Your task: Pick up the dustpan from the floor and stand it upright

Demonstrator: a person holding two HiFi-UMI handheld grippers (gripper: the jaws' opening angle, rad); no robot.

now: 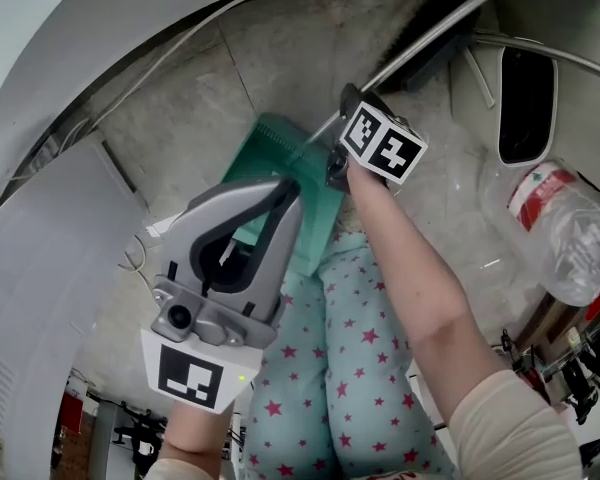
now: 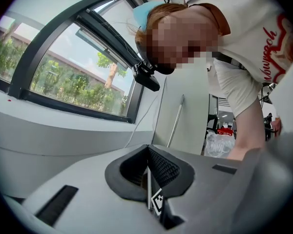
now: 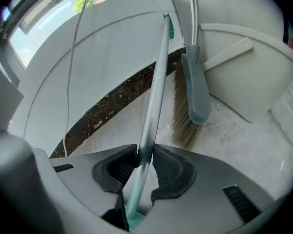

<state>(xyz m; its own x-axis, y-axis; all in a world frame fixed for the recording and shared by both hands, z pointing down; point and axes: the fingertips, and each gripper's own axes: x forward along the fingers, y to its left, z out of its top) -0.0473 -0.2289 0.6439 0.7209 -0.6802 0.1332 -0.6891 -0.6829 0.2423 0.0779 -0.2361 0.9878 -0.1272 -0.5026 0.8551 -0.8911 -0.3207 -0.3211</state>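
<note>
The green dustpan [image 1: 270, 158] lies on the stone floor in front of my legs, and its long metal handle [image 1: 430, 38] runs up to the right. My right gripper [image 1: 333, 166] is at the pan end of that handle. In the right gripper view, the handle [image 3: 155, 91] passes between the jaws of the right gripper [image 3: 145, 155], and both pads press on it. My left gripper [image 1: 280, 198] hangs above the pan's near edge, apart from it. In the left gripper view, the left gripper [image 2: 147, 172] is shut with nothing in it and points toward a window.
A broom [image 3: 193, 91] with a grey head leans near the curved white wall [image 3: 112, 48]. A crumpled plastic bottle [image 1: 560, 223] and a black-and-white object [image 1: 527, 103] lie at the right. A thin cable [image 1: 180, 43] runs along the wall base. My star-patterned trousers [image 1: 350, 368] fill the foreground.
</note>
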